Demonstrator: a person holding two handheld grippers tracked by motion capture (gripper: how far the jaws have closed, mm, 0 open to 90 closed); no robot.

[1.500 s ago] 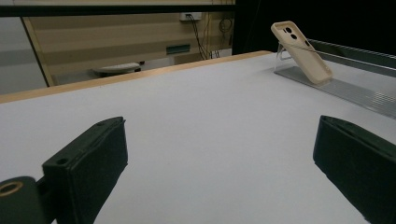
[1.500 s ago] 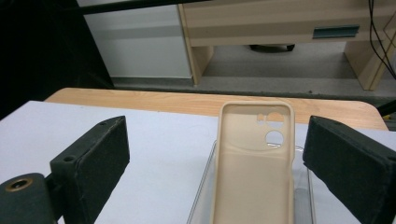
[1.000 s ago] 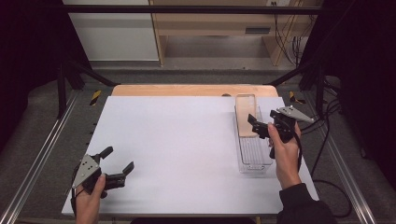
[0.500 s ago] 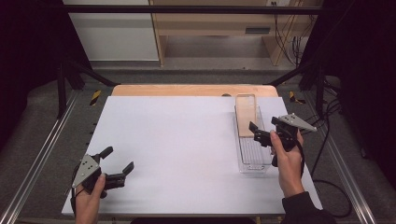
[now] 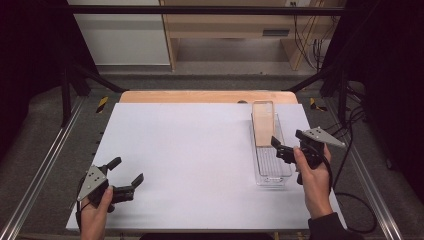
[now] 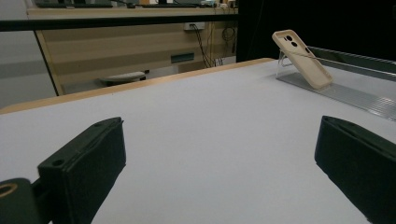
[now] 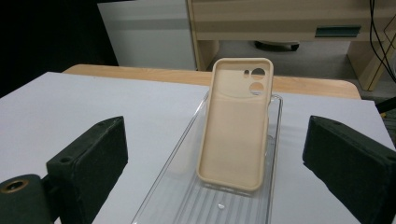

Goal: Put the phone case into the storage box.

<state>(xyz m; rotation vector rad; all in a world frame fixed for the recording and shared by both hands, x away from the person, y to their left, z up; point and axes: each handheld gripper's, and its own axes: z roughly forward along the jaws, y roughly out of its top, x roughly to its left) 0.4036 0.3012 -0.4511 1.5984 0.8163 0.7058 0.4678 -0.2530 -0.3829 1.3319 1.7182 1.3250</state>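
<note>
**Ana:** Both grippers stand with jaws spread wide and nothing between them. At the right of the high view the right gripper (image 5: 286, 150) sits over the near half of the clear, ribbed plastic tray (image 5: 272, 176); the left gripper (image 5: 126, 176) rests far off at the lower left, on the white table top (image 5: 200, 150).

**Ben:** And the thing it seems to be going for?

**Ana:** A beige, soft-looking phone case (image 7: 236, 123) with two round camera holes. It leans tilted in the far end of the tray, top edge propped on the tray's end wall, foot on the ribbed floor. In the left gripper view the same case (image 6: 303, 58) shows at the upper right, clearly slanted.

**Ben:** So what could go wrong?

**Ana:** I'd judge three things. The case is only propped; a nudge from one jaw before the other closes could slide its foot along the ribs and drop it flat, where it is harder to pinch. The tray walls run just beside the case's long edges, so wide jaws may catch a wall and drag or tip the light tray. And a flexible shell may bow and squirt out if squeezed across its open face.

**Ben:** The other hand?

**Ana:** Well apart from the tray, so nothing steadies it.
</note>
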